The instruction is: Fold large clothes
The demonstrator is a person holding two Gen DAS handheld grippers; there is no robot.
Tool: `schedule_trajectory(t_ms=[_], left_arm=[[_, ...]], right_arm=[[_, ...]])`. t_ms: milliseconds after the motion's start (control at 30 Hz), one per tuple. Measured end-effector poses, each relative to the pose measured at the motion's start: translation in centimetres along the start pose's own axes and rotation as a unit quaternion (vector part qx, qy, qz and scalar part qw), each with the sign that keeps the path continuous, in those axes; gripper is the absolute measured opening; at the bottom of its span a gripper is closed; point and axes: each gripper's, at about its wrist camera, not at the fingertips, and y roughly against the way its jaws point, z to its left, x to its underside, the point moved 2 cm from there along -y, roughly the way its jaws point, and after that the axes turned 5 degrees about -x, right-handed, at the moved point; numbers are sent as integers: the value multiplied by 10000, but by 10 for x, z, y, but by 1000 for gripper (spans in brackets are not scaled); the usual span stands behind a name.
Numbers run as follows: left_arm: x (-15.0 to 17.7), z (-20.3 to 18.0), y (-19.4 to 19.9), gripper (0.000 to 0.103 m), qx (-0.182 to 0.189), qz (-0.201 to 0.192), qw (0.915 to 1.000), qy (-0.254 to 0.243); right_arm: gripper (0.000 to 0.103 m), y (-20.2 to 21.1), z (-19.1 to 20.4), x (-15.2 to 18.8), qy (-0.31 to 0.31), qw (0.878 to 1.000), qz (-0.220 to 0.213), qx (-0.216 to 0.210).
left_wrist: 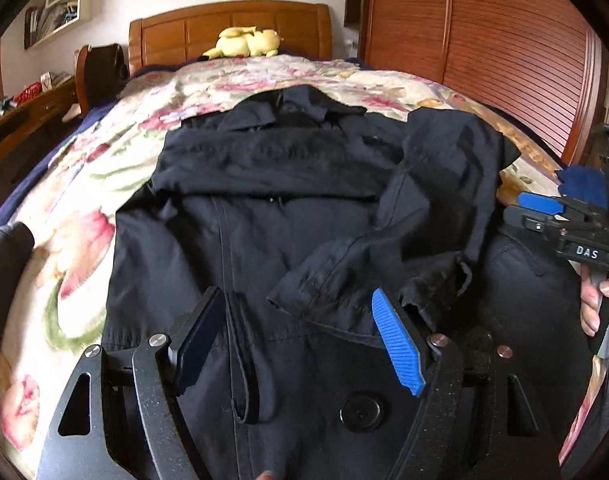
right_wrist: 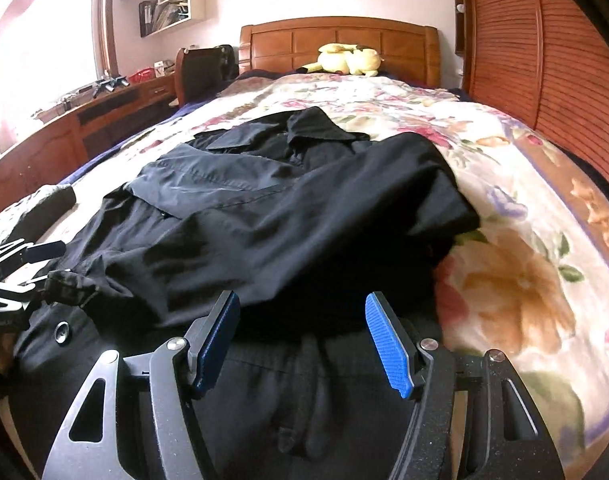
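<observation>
Coat (left_wrist: 232, 248), black and large, lay spread on the floral bedspread (left_wrist: 76, 208) with its collar toward the far headboard (left_wrist: 228, 28) and its hem nearest the cameras. Left wrist view: the left gripper (left_wrist: 300, 340) hovered over the near hem, jaws standing well apart with nothing pinched between the pads; a belt loop (left_wrist: 244, 360) and a large button (left_wrist: 361, 410) lay below the gap. One sleeve (left_wrist: 384, 256) had been laid across the chest from the right, probably to narrow the garment for folding. At far right, the right gripper (left_wrist: 552, 208) appeared with a hand (left_wrist: 596, 300) on its handle. A yellow plush toy (left_wrist: 248, 42) rested by the headboard. Right wrist view: the right gripper (right_wrist: 304, 336) was likewise open and empty above the coat (right_wrist: 264, 208), near the right side of the hem; the folded sleeve (right_wrist: 224, 264) crossed just beyond its fingertips. Both tools sat side by side at the near edge, seemingly placed to grasp the hem and carry it toward the collar.
</observation>
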Motion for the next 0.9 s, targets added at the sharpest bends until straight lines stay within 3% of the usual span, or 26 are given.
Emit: schedule_trajectory(t_ms=[333,433,667,767,900], left_arm=[[0,-2,-18,73,157,383,9991,-3],[-1,-4,-22,58,336,487,9982,-10],[-7,-12,-16,11,864,462,9951,-117],[-19,-18,-2,6,905,260,9951,-294],[-62,-20,37,5,749,-298,9958,-439]], right_arm=[[67,8,-1,-1,-37,10000,-88,-3],[67,5,4,0,27,10000,-54,-4],[67,9,3,-2,109,9999,-113,-33],[67,12,-6,-3,31,9998,-176,89],[67,18,-21,-4,-127,9994,-250,205]])
